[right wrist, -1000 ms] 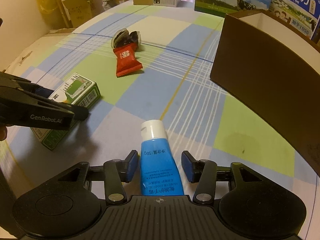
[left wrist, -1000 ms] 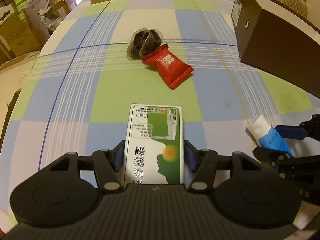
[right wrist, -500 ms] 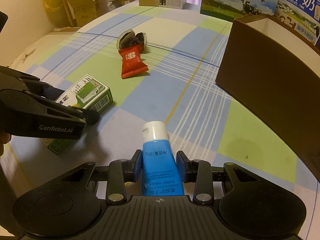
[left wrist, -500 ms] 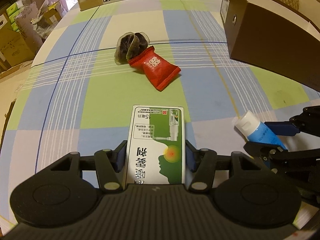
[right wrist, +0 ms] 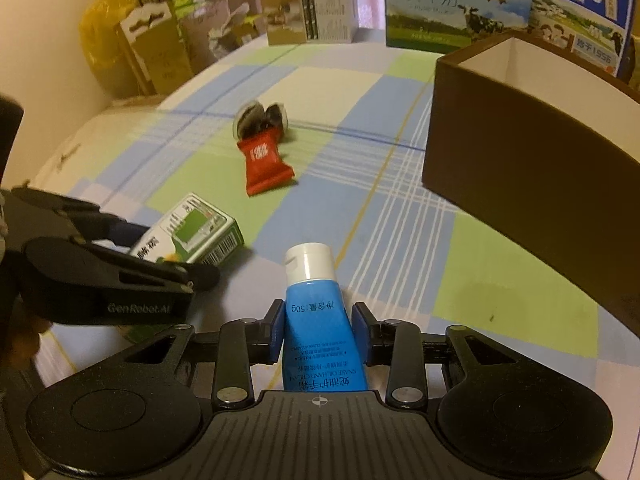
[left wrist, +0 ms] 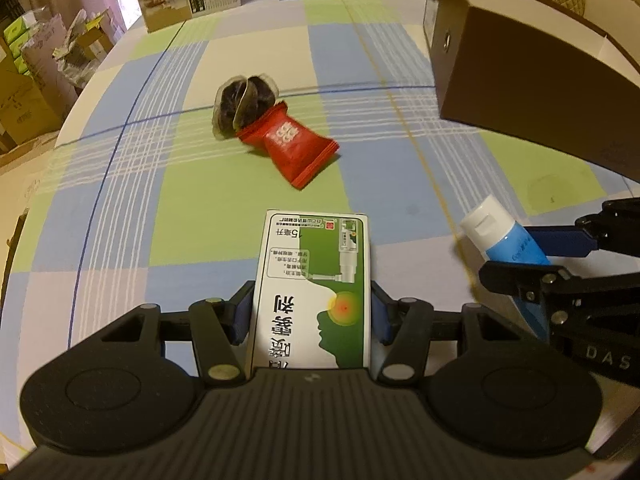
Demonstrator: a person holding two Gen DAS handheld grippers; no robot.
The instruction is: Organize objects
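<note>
We held two things at once. Left gripper (left wrist: 312, 312) clamped on green-white carton (left wrist: 314, 276), pads against both sides. Right gripper (right wrist: 318, 330) pinched blue tube (right wrist: 316, 320), white cap forward. Both items sat just above checkered cloth (left wrist: 200, 184). Red sachet (left wrist: 294, 144) and dark pouch (left wrist: 240, 100) lay touching, mid-table. We judged pickup done; next move called for carrying over brown box (right wrist: 532, 152) rim and releasing inside.

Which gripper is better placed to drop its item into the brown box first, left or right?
Right, probably. The right gripper holds the blue tube beside the brown box, whose open top is visible; the left gripper, holding the green carton, sits farther away.
</note>
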